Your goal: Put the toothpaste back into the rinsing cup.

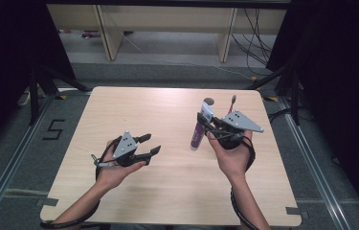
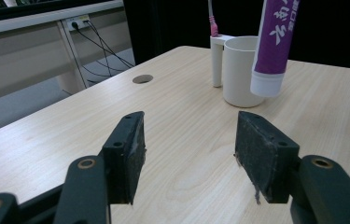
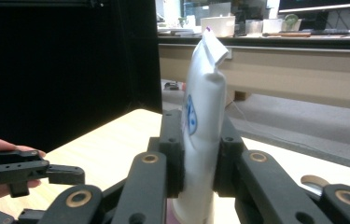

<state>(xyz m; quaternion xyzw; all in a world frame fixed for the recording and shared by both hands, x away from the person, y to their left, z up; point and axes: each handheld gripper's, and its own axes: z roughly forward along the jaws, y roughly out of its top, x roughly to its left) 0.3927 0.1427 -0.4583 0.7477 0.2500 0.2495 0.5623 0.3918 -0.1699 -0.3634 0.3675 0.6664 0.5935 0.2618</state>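
My right gripper [image 1: 207,122] is shut on the flat white end of a purple-and-white toothpaste tube [image 1: 196,135], which hangs cap down just over the table at the centre right. In the right gripper view the black jaws [image 3: 199,127] press on both sides of the tube [image 3: 204,88]. My left gripper [image 1: 150,145] is open with nothing between its jaws, low over the table at the centre left. In the left gripper view its jaws [image 2: 189,135] stand wide apart, facing the hanging tube [image 2: 275,37] and a white cup [image 2: 240,70] with a pink toothbrush [image 2: 212,21] beside it.
A light wooden table [image 1: 167,191] has a round cable hole [image 1: 209,101] near its far edge. The toothbrush's tip [image 1: 233,100] sticks up behind the right gripper's grey plate. Desks and cables stand beyond the table; dark curtains hang on both sides.
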